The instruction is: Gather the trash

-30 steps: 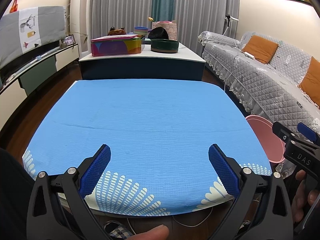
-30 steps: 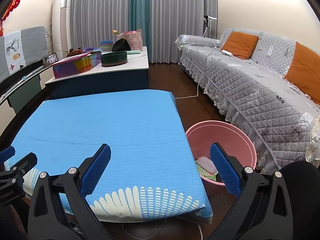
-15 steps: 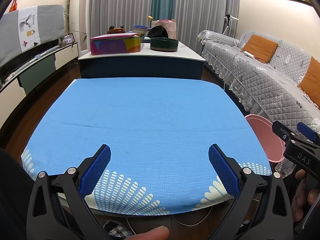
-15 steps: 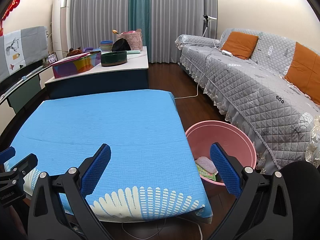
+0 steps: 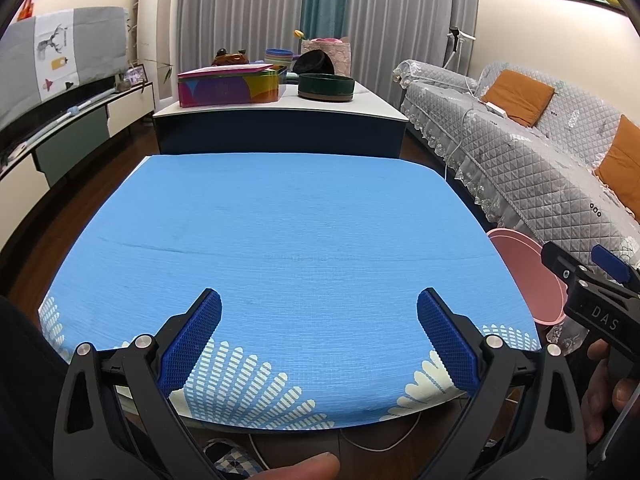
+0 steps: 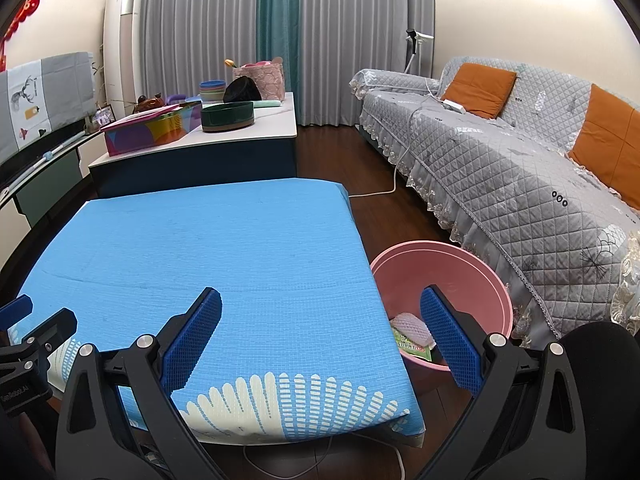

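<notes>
Both grippers, left gripper (image 5: 319, 334) and right gripper (image 6: 320, 334), hover fingers wide apart, empty. Trash: a crumpled white wrapper (image 6: 411, 326) and green packet (image 6: 414, 347) inside the round pink plastic basin (image 6: 472, 266). They look light and soft; pinch an edge.

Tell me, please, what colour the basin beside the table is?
The basin is pink, clearest in the right wrist view.

In front of me is a bench with a blue cloth (image 5: 288, 240). Behind it I see a colourful box (image 5: 228, 90) and a dark green bowl (image 5: 326, 87). On my right is a grey sofa (image 6: 520, 176) with orange cushions (image 6: 478, 84).
</notes>
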